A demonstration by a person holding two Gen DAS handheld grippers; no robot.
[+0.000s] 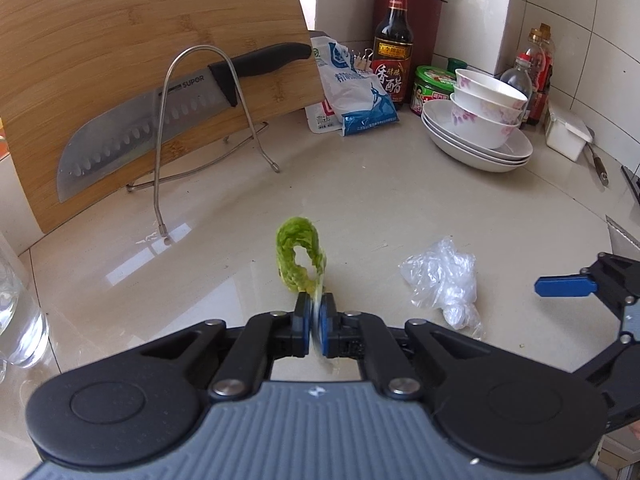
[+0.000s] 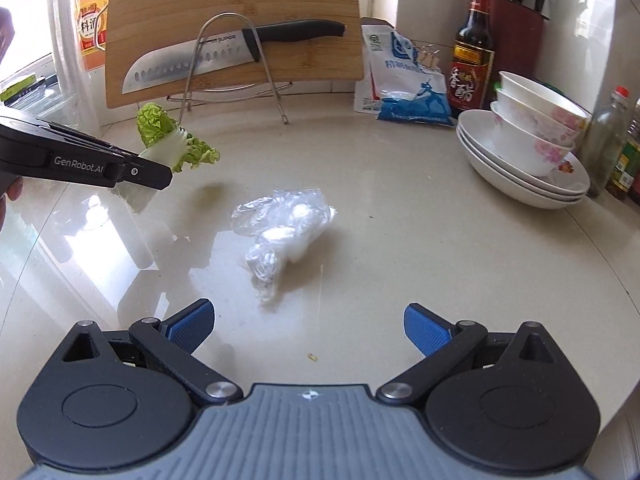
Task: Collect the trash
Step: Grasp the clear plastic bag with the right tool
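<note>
Lettuce leaf (image 1: 301, 258) is hanging clamped in the left hand-held gripper (image 1: 315, 312); right hand-held gripper (image 2: 308, 330) is gaping empty, crumpled plastic wrap (image 2: 280, 224) waiting on the counter (image 2: 400, 260).

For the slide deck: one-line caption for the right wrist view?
Open right gripper faces crumpled plastic wrap on countertop; left gripper holds lettuce leaf.
</note>
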